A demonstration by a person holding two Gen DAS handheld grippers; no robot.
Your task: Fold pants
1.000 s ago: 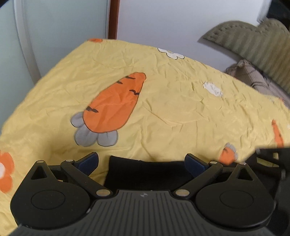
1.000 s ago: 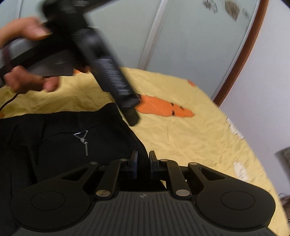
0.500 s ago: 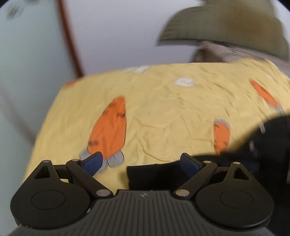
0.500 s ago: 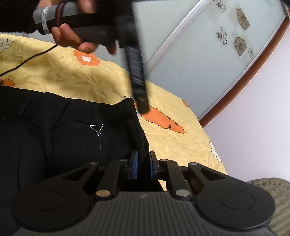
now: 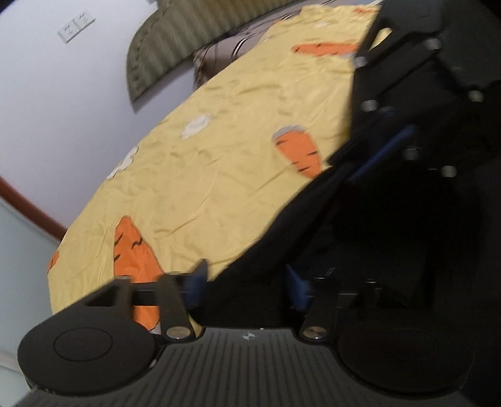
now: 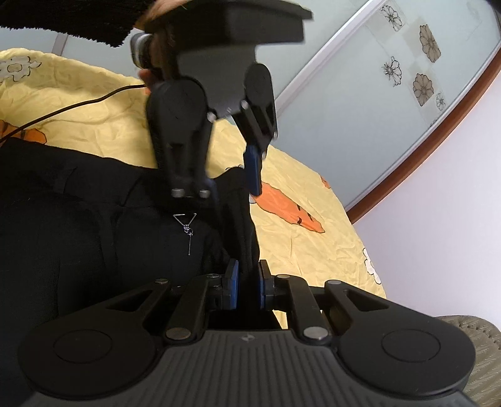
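Note:
Black pants [image 6: 78,225] lie on a yellow carrot-print bedsheet [image 6: 300,250]. My right gripper [image 6: 247,280] is shut on a raised fold of the waistband edge. A small metal zipper pull [image 6: 188,228] shows on the front. My left gripper [image 5: 247,278] is open, its jaws standing on either side of the waistband corner [image 5: 269,250]. It also shows in the right wrist view [image 6: 231,184], coming down from above onto the far end of the same edge. The right gripper appears in the left wrist view [image 5: 385,150], holding the cloth.
A dark cable [image 6: 72,106] trails over the sheet at the left. A glass sliding door with flower prints [image 6: 391,94] stands behind the bed. An olive ribbed pillow [image 5: 175,40] and a wall socket [image 5: 75,26] are near the head end.
My left gripper has swung round and moved in over the waistband corner, jaws narrower than before but still open. My right gripper keeps its grip and has lifted the edge slightly.

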